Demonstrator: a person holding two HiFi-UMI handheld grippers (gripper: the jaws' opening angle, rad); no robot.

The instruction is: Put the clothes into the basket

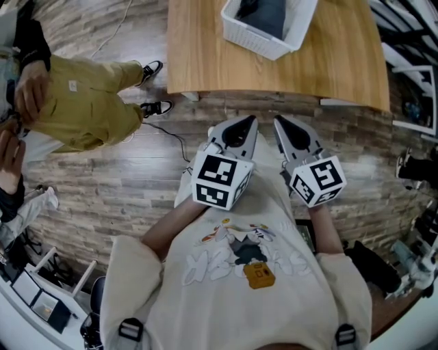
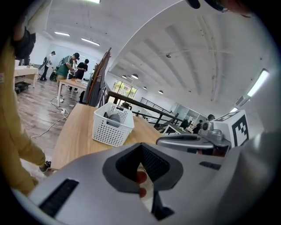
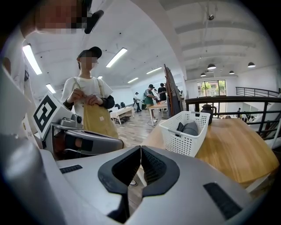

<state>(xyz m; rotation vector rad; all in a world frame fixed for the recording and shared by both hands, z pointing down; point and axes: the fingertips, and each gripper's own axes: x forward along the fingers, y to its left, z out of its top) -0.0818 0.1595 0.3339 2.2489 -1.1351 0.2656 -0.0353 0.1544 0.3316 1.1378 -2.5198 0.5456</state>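
A white slatted basket (image 1: 263, 42) stands on the far part of the wooden table (image 1: 205, 55), with dark grey clothes (image 1: 270, 14) lying in it. My left gripper (image 1: 248, 124) and right gripper (image 1: 280, 124) are held side by side close to my chest, over the floor short of the table's near edge. Both are shut with nothing between the jaws. The left gripper view shows the basket (image 2: 112, 128) and clothes (image 2: 113, 117) beyond my shut left gripper (image 2: 141, 148). Past my shut right gripper (image 3: 140, 151) the right gripper view shows the basket (image 3: 184, 134) too.
A person in a yellow apron (image 1: 75, 102) stands on the wood floor to the left, shoes near the table corner (image 1: 154, 106). A thin cable (image 1: 174, 140) runs across the floor. Dark equipment (image 1: 410, 171) crowds the right side. A black railing (image 3: 232, 102) runs behind the table.
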